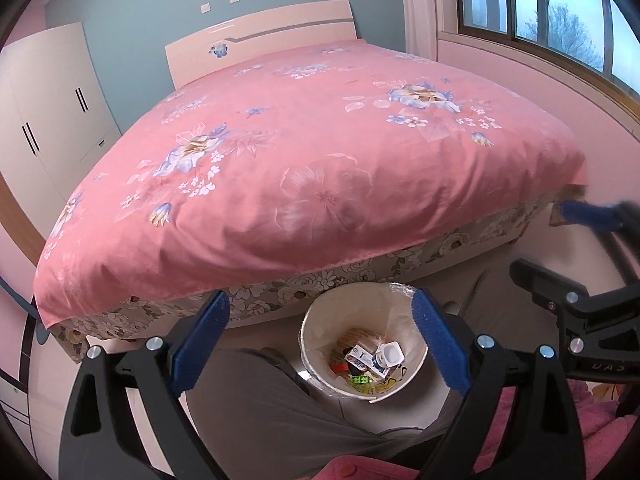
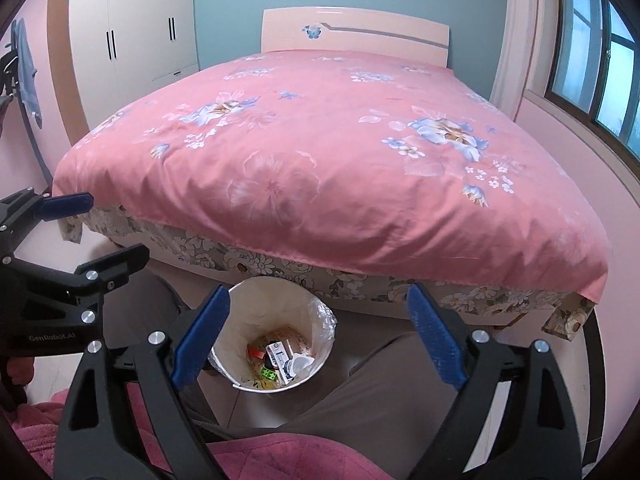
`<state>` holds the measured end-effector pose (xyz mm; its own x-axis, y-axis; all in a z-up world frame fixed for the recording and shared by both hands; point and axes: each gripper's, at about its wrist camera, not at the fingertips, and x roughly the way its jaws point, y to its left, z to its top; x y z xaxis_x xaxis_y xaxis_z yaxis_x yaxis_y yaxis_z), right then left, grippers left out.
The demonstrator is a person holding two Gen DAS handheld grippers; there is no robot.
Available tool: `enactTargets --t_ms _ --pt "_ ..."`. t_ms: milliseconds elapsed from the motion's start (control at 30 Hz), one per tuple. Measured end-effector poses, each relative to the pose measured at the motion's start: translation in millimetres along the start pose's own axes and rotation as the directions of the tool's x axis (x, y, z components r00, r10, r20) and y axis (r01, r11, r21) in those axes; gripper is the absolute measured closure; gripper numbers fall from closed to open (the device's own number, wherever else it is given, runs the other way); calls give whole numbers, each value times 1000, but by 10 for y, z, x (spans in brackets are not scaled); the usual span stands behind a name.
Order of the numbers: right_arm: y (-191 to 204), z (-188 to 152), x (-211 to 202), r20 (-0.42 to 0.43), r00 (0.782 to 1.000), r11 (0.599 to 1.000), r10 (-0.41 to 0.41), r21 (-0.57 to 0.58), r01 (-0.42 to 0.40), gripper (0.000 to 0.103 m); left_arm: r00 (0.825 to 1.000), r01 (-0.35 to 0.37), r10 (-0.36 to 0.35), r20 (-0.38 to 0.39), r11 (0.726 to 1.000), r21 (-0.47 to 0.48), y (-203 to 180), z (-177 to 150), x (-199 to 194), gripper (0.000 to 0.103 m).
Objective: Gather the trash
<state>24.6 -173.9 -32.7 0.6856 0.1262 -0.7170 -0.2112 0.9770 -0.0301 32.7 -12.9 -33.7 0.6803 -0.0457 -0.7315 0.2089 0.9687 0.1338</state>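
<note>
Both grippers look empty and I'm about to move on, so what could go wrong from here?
1. The bin stands on the floor between the person's legs; a step could tip it and spill the trash inside.
2. The bin's plastic liner bunches loosely on one side of the rim and could slip down.
3. The left gripper and right gripper are both open and close together; they could collide when swinging away.
</note>
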Motion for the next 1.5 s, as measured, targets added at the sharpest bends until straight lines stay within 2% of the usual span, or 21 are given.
enactTargets --t_ms 700,1500 --pt "-4 33 -45 13 1000 1000 7 9 -7 14 999 -7 7 38 1000 1 5 32 -103 9" --pt "-4 25 -44 12 1000 1000 8 12 -8 14 999 -4 4 38 1000 6 -18 64 -116 9"
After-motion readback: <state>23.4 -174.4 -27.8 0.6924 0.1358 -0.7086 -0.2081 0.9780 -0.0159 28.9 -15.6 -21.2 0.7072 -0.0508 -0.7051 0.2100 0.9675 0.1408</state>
